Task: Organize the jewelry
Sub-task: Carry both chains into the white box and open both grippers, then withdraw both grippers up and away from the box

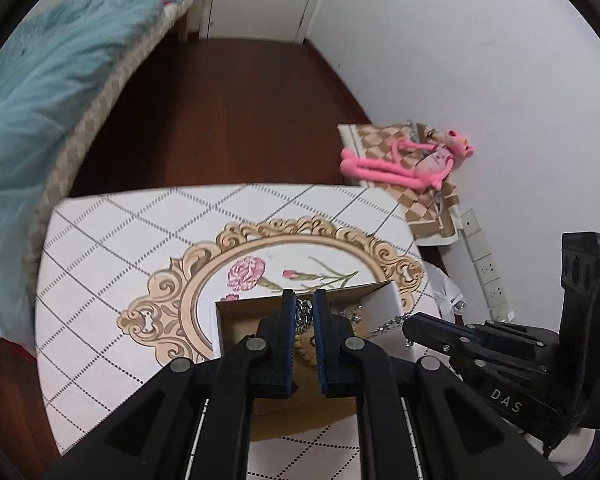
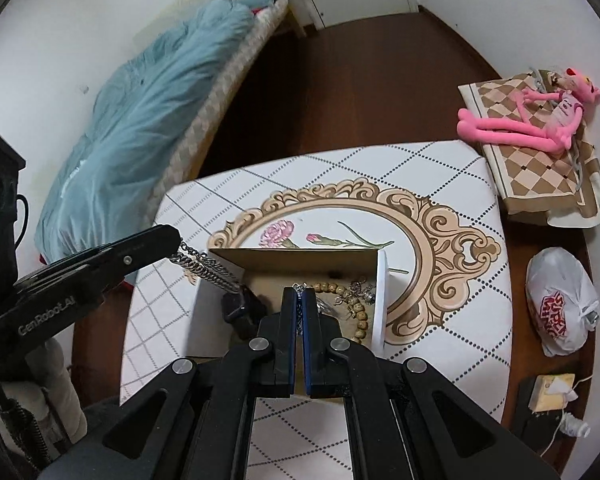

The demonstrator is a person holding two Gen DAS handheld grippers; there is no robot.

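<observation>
Left gripper point(image 2: 178, 240) pinches a heavy chain point(image 2: 210, 270); right gripper point(image 2: 301, 300) pinches a thin one. Beads point(image 2: 354, 300) remain in the box point(image 2: 292, 258) (sorting barely begun).

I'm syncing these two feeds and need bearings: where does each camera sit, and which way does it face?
Left wrist: on the left gripper, looking down its fingers into the cardboard box; the right gripper enters at right, holding a thin chain.
Right wrist: on the right gripper, above the box; the left gripper enters at left, holding a thick chain.
Shared: box, patterned table, pink plush toy.
</observation>
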